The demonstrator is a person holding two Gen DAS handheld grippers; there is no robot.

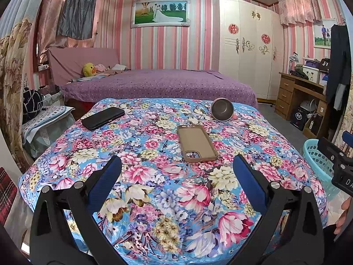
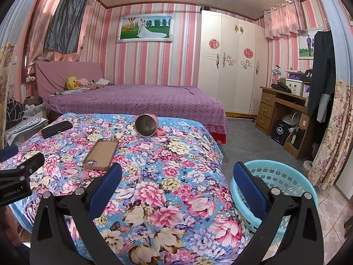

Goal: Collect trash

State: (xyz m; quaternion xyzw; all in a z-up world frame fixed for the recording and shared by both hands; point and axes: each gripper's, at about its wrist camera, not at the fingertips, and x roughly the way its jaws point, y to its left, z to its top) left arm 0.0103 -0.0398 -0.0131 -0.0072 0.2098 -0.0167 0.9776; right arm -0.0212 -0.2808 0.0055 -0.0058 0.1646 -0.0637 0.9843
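Both tongs are released, holding nothing. The left tongs (image 1: 176, 167) hover low in the frame over the flowered counter (image 1: 154, 198), just short of the phone case (image 1: 197, 143) at centre. A black phone (image 1: 103, 118) lies upper left, a tipped pink mug (image 1: 222, 109) upper right. The right tongs (image 2: 176, 174) straddle the counter's edge, the blue basket (image 2: 284, 176) on the floor at lower right.
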